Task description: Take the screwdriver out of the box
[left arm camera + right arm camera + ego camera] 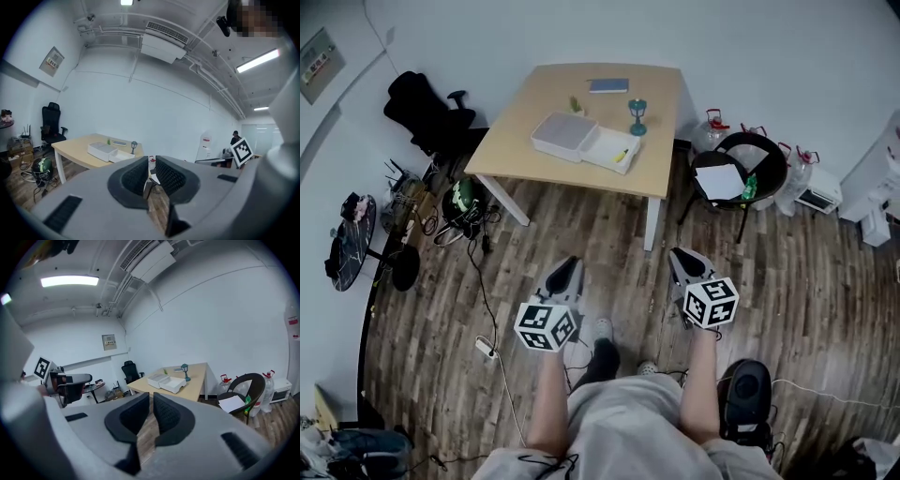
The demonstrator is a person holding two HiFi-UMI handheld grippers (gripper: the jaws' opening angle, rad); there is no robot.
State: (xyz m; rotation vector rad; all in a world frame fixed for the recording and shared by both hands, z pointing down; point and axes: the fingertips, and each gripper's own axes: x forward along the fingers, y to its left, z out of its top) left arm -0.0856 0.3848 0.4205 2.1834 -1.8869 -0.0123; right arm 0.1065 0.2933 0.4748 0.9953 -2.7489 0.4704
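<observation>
The white box [581,141] lies open on the wooden table [525,103], far ahead of me. A small yellow-handled screwdriver [622,156] rests in its right half. My left gripper [565,266] and right gripper [680,255] hang side by side over the wooden floor, well short of the table. Each one's jaws stand only a narrow slit apart with nothing between them. In the left gripper view, the left gripper [151,180] points toward the box [110,152]. The right gripper [151,408] also faces the box [166,382] from a distance.
A small teal lamp [637,114], a blue book [608,85] and a green plant [576,104] share the table. A black round chair [741,169] with paper stands to its right, an office chair [427,112] to its left. Cables and a power strip [485,348] lie on the floor.
</observation>
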